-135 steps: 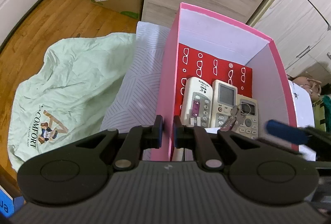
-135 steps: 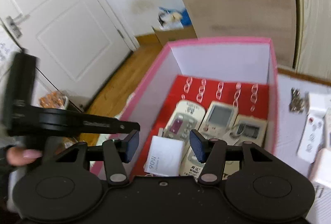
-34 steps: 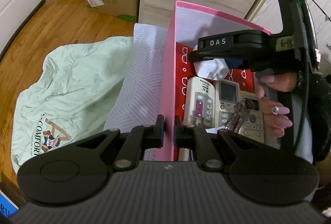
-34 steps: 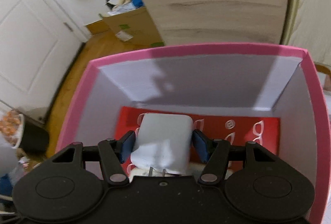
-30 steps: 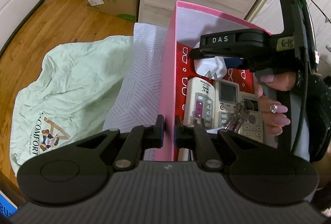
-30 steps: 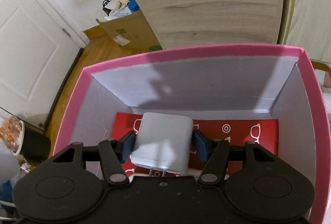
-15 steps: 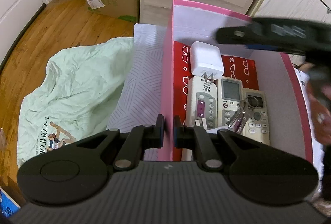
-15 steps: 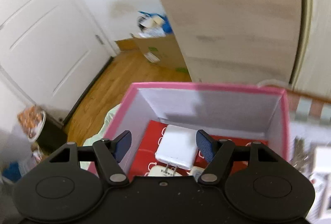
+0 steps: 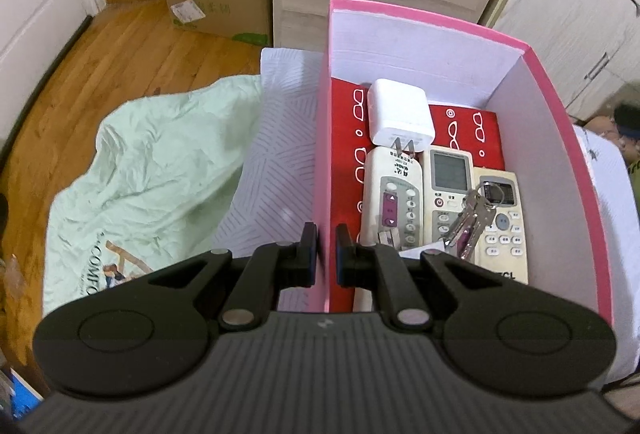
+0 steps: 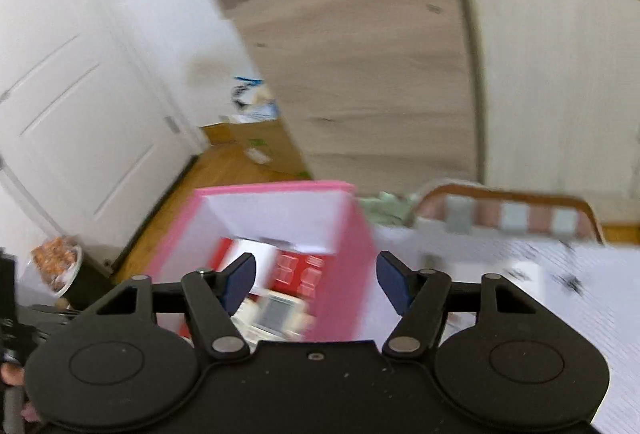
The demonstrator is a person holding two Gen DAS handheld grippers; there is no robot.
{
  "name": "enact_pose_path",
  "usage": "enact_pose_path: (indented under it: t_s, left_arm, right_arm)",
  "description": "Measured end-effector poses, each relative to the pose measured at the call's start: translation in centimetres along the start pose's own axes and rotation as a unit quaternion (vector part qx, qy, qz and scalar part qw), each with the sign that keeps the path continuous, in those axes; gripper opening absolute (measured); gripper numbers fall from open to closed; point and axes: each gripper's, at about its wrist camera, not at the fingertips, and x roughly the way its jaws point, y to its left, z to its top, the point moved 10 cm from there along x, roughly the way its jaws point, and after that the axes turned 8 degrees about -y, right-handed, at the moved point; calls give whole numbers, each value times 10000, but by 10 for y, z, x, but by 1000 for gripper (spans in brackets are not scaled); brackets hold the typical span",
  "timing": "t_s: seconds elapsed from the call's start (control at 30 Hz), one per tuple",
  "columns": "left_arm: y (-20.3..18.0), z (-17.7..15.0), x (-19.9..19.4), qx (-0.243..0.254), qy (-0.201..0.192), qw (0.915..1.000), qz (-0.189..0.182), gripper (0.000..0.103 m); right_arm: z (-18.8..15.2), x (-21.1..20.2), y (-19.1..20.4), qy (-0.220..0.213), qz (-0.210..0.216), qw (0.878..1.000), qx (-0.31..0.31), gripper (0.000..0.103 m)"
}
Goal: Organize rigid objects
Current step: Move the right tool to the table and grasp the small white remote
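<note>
The left gripper (image 9: 326, 254) pinches the near left wall of the pink box (image 9: 560, 161), one finger on each side of the wall. The box sits on a white striped cover (image 9: 276, 161).

Inside the box, on its red floor, a white charger (image 9: 400, 113) lies at about 12 o'clock, with its prongs pointing toward the camera and reaching onto a remote. Three remotes (image 9: 440, 201) lie side by side toward 6 o'clock from it. A bunch of keys (image 9: 468, 218) rests on the two remotes toward 3 o'clock.

The right gripper (image 10: 316, 280) is up above the box's right wall. Its blue fingers (image 10: 394, 284) are spread wide apart, closing a little, with nothing held between them. That view is blurry.

A green cloth (image 9: 152, 173) lies at 9 o'clock of the box.
</note>
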Motion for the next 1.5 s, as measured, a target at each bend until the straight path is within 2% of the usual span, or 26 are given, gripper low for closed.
enact_pose_path:
  t_s: [0.1, 0.2, 0.37, 0.6, 0.63, 0.67, 0.7, 0.8, 0.97, 1.07, 1.13, 1.2, 1.27, 1.33, 1.4, 1.43, 1.5]
  left_arm:
    - [-1, -1, -1, 77, -29, 10000, 32, 8]
    - [-2, -2, -1, 19, -8, 10000, 38, 8]
    - [-6, -2, -1, 121, -32, 9998, 137, 8]
    - [-4, 0, 0, 37, -5, 9999, 141, 8]
    - [-4, 0, 0, 49, -6, 9999, 146, 8]
    - [-4, 0, 0, 59, -9, 9999, 157, 8]
    - [-4, 0, 0, 72, -12, 9998, 171, 8]
    - [-4, 0, 1, 88, -18, 9998, 191, 8]
    - [-5, -1, 1, 74, -18, 9998, 179, 8]
    - [-4, 0, 1, 55, -12, 9999, 118, 8]
    - [-3, 0, 1, -17, 2, 10000, 87, 8]
    - [-3, 0, 1, 1, 0, 10000, 82, 8]
    - [-3, 0, 1, 25, -11, 10000, 82, 8]
    - [-3, 0, 0, 34, -17, 10000, 83, 8]
    - [-3, -1, 0, 30, -19, 10000, 86, 8]
    - [-3, -1, 0, 17, -21, 10000, 86, 8]
    - [-4, -1, 0, 56, -30, 10000, 73, 8]
  right_arm:
    - [-17, -1, -34, 213, -127, 9989, 402, 63]
    - [-32, -3, -51, 397, -189, 9970, 636, 61]
    - [-57, 13, -52, 699, -203, 9943, 784, 60]
    - [-77, 36, -64, 1004, -432, 9902, 866, 60]
    - [-79, 41, -65, 1032, -462, 9901, 836, 59]
    - [-80, 43, -63, 1061, -470, 9905, 738, 48]
    - [-81, 46, -61, 1082, -500, 9910, 608, 44]
    - [-80, 50, -56, 1080, -559, 9917, 410, 44]
    - [-82, 56, -63, 1155, -1113, 9868, 202, 45]
    - [-86, 55, -58, 1173, -1016, 9878, 139, 48]
    - [-83, 56, -62, 1084, -1136, 9874, 215, 49]
    - [-82, 60, -65, 1055, -1198, 9869, 219, 52]
    - [-79, 66, -64, 1014, -1210, 9873, 180, 61]
    - [-77, 71, -61, 953, -1292, 9870, -70, 62]
    - [-77, 72, -59, 861, -1418, 9846, -553, 44]
    - [-77, 69, -56, 847, -1366, 9840, -776, 37]
    - [-77, 59, -52, 982, -1099, 9858, -807, 16]
